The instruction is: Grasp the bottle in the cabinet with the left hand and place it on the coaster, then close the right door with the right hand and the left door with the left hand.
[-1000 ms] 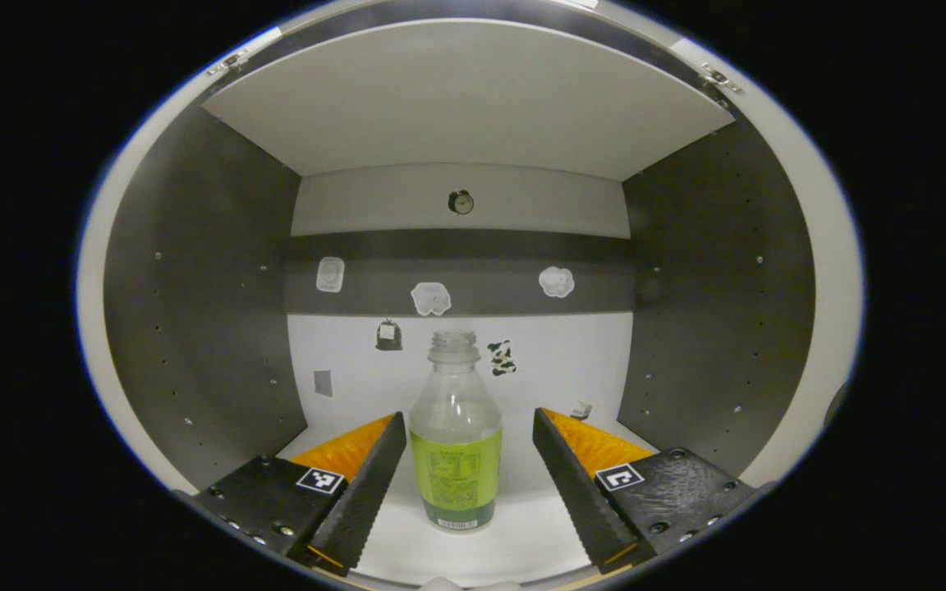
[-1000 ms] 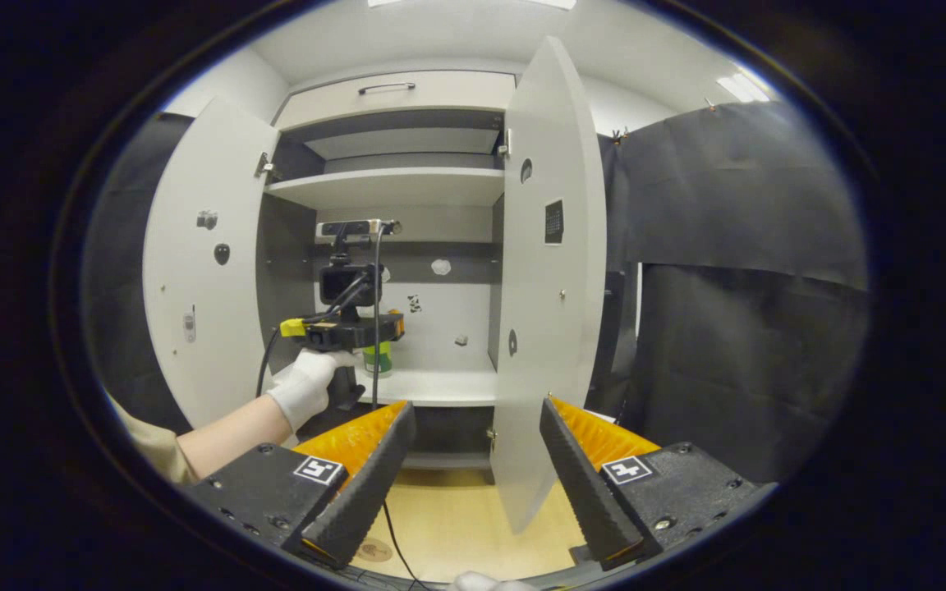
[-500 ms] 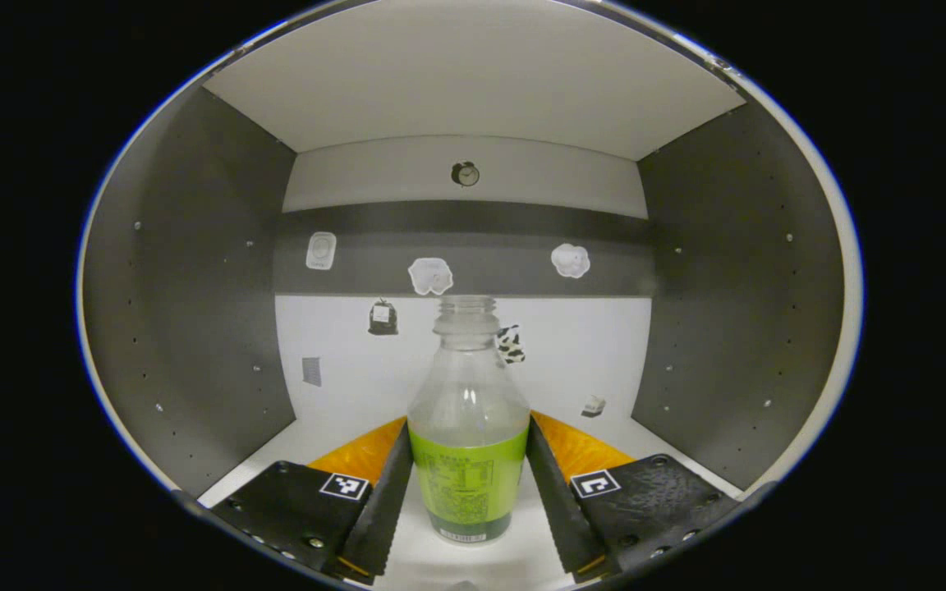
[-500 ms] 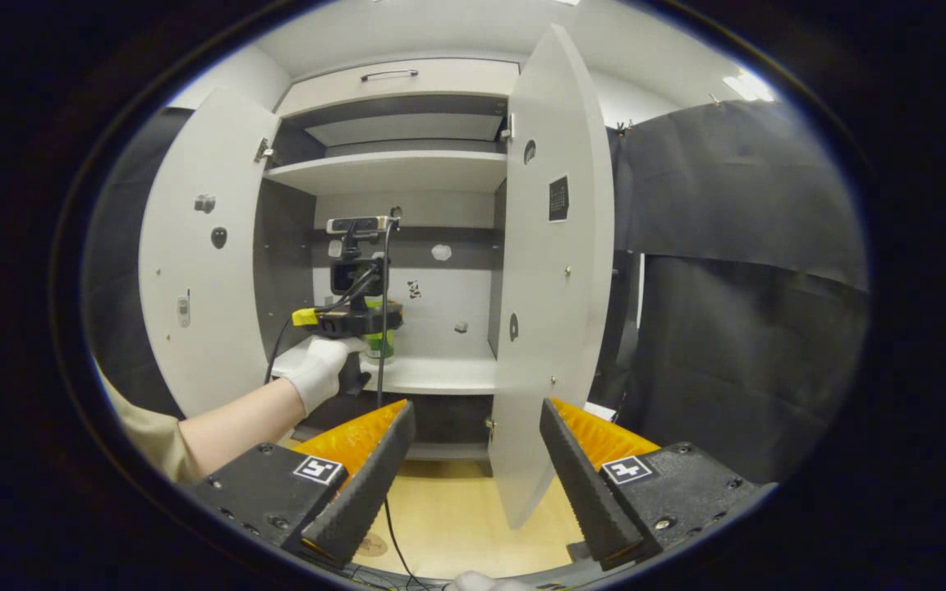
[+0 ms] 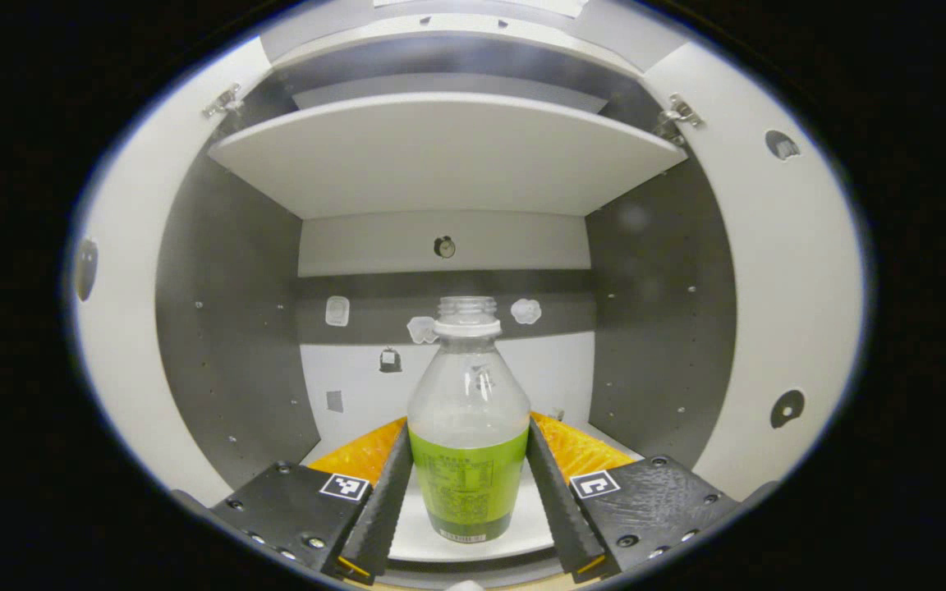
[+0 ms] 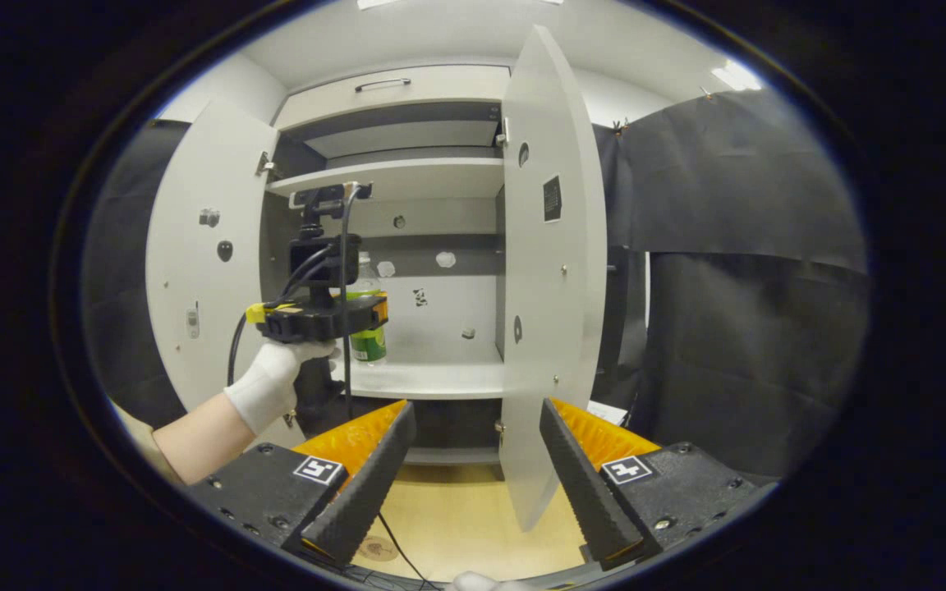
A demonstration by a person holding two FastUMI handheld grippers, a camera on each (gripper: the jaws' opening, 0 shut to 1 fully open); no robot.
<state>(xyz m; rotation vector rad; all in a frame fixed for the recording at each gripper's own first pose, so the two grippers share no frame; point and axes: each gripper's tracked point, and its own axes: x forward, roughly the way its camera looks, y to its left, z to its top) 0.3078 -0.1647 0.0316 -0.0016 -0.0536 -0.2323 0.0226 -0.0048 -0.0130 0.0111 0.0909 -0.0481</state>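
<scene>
black cloth hangs to the right of a pale cabinet whose two doors stand open, the right door edge-on toward the right gripper view and the left door swung wide. inside are grey side walls, a white shelf overhead and small stickers on the back wall.

in the right gripper view a gloved hand reaches in from the lower left with a bare forearm, gripping the handle of the left tongs from below. that tool sits level in front of the cabinet opening, above the lower shelf, with a camera block and cable on top of it.

in the left gripper view the left tongs are clamped on the bottle, one finger pressed against each side of its lower body. the bottle stands upright between them, clear plastic, uncapped, with a green label round its lower half. in the right gripper view it looks to be clear of the lower shelf.

the right tongs hang low in front of the cabinet with their fingers wide apart, nothing between them, above a pale wooden floor.
</scene>
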